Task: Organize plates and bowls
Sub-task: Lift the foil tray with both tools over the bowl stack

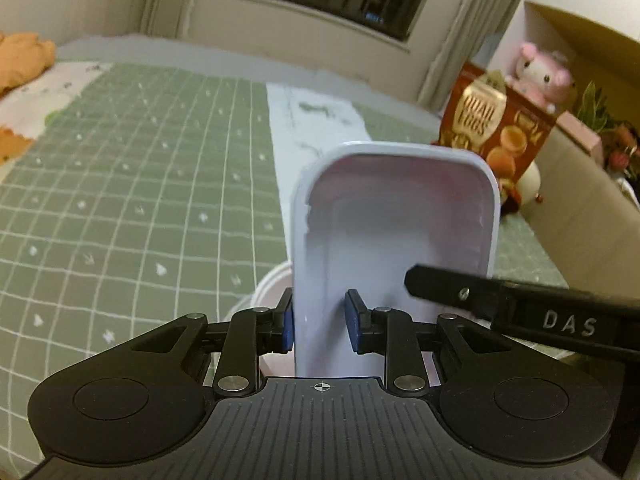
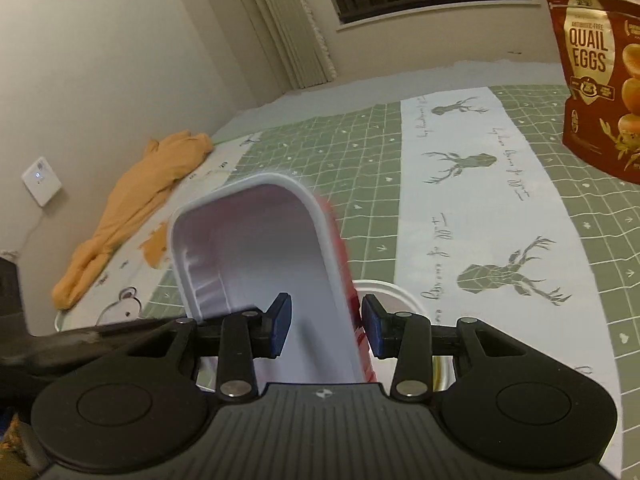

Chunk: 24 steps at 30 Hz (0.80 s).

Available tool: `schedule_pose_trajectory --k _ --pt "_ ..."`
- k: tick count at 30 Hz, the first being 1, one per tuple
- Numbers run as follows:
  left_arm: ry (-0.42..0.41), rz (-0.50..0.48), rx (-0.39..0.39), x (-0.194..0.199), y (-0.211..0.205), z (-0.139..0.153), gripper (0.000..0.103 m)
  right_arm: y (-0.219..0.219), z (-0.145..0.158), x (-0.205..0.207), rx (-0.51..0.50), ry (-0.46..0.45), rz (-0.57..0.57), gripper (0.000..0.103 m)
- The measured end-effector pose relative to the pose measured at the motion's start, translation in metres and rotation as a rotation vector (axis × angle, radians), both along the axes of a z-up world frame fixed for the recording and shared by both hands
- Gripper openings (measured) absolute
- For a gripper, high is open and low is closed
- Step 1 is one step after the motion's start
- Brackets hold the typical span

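White tray [image 1: 394,216], red outside [image 2: 340,248]. Green cloth [image 1: 132,184], white grid, small white hearts; pale strip [image 2: 476,208] with grey-green deer heads. Orange garment [image 2: 132,200]. Red-brown bag [image 2: 596,76], gold lettering. Pink plush [image 1: 540,72]. Black grippers, blue fingers [image 2: 280,324].

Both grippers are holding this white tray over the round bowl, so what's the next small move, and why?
Probably lower the white rectangular tray a little: the left hand-held gripper and right hand-held gripper each clamp a wall, and the round bowl sits just beneath.
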<state>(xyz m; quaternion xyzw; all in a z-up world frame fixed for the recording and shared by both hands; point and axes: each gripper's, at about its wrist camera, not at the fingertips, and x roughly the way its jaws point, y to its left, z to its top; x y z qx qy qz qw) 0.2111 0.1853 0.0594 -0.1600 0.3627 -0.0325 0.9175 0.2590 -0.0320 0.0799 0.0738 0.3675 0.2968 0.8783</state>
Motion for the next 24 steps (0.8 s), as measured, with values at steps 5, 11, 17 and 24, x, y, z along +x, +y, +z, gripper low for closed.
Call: schedule_pose_trajectory --k 5,11,17,24 --pt "-0.005 0.019 -0.012 0.012 0.005 -0.014 0.027 -0.003 -0.024 0.013 -0.001 0.052 -0.014 0.04" --pt "0.002 -0.032 -0.017 0.032 0.005 -0.031 0.027 0.002 -0.05 0.036 -0.02 0.102 -0.052 0.04" --pt "0.005 -0.079 -0.094 0.042 0.016 -0.041 0.027 0.005 -0.066 0.054 -0.055 0.145 -0.078 0.04" --pt "-0.071 -0.09 -0.267 0.032 0.049 -0.058 0.027 0.009 -0.068 0.059 -0.068 0.161 -0.076 0.04"
